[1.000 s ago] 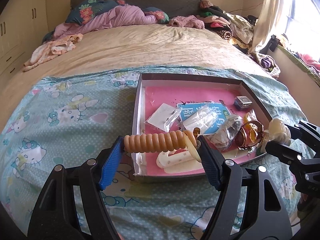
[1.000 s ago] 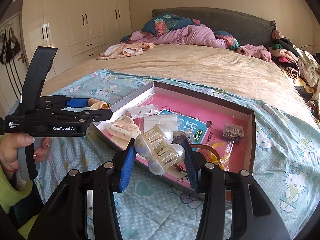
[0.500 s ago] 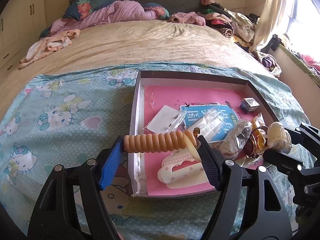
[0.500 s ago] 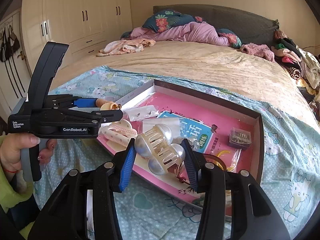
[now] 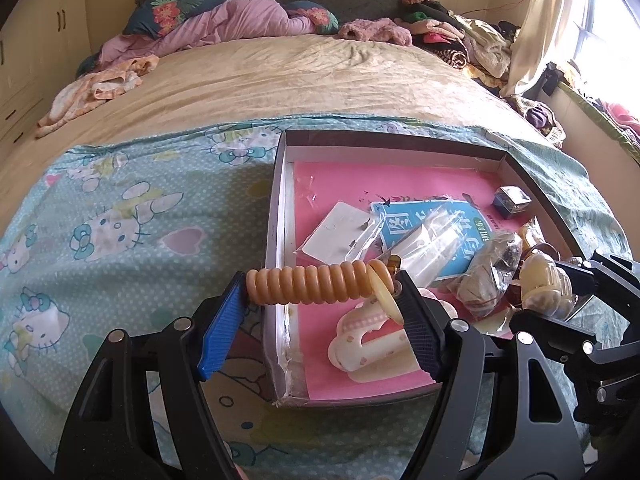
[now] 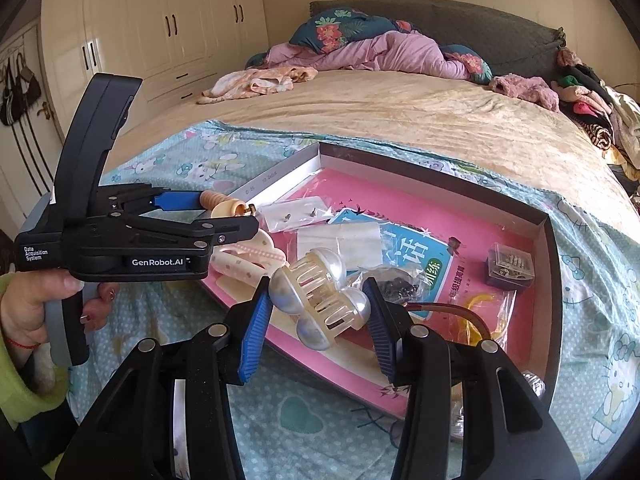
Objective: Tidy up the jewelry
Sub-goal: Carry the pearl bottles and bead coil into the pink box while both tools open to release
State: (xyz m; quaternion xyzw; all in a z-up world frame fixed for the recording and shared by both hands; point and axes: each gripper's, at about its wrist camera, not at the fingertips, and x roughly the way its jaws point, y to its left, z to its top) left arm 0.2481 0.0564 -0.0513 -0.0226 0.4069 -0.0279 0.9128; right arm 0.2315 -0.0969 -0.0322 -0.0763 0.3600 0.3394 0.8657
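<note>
My left gripper is shut on an orange spiral hair tie, stretched lengthwise between its pads over the near left corner of a shallow pink-lined box. My right gripper is shut on a cream pearl claw clip, held above the box's near edge. In the right wrist view the left gripper sits at the left with the hair tie, a hand on its handle. Inside the box lie a pink-and-cream hair clip, an earring card, a blue booklet and bagged trinkets.
The box rests on a teal cartoon-cat blanket spread over a beige bed. A small dark case sits in the box's right part. Piled clothes and pillows line the headboard. White wardrobes stand at the left.
Both grippers have come down and forward toward the box, each still holding its item. The box looks larger and closer in both views.
</note>
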